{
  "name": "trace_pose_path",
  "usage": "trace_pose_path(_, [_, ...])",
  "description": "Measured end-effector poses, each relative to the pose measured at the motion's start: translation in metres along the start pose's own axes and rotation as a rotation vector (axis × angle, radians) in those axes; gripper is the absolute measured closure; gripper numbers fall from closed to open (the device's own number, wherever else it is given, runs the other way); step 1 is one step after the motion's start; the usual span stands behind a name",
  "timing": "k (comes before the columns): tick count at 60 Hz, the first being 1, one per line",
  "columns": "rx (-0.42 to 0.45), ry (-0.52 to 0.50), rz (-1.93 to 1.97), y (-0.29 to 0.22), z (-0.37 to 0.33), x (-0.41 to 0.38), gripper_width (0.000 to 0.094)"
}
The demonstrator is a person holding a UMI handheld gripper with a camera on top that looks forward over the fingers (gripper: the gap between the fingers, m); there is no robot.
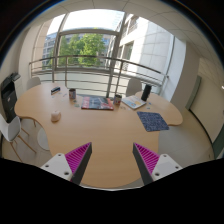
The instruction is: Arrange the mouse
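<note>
Pale wood is the surface of the table (100,135), a wide rounded top which fills the middle of the gripper view, with large windows and a railing behind it. The claw (112,160) hangs above the near edge of this table with its fingers spread wide apart and nothing between them; the two magenta pads (78,158) face each other across bare wood.

As landmark I take the blue patterned mat (153,121), which lies flat on the table, beyond the claw and to the right of it. To the left of the mat, further along the table, lies a colourful flat thing (97,102), maybe a book or a second mat. Behind the mat, near the far edge, there is a white object (133,101) and a dark one (146,92) beside it. Far to the left of the mat stands a small cup (56,117).

The mouse itself I cannot find with certainty (the white object behind the mat may be it, but it is too small to tell). Here is the main risk, in my judgement: the claw is well apart from everything, so a long reach is needed, and it could close on the wrong thing. A low, smooth mouse could also slip out from the pads if they close off-centre, or be pushed toward the far edge.
</note>
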State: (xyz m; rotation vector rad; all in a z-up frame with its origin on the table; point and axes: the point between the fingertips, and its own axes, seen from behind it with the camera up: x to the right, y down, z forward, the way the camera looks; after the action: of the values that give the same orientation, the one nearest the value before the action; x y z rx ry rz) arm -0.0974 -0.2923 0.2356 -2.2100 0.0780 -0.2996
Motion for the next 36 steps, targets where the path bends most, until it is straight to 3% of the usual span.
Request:
trace_pose_path(10, [-0.041, 0.038, 0.015, 0.016, -0.004, -0.001, 0.0088])
trace_pose_path(20, [-0.075, 0.053, 0.02, 0.043, -0.005, -0.089, 0.0087])
trace_pose_path(27, [-0.087, 0.013, 0.015, 0.052, 0.013, -0.151, 0.0087])
trace_pose_path(36, [-0.066, -0.094, 0.004, 0.029, 0.064, -0.231, 0.0086])
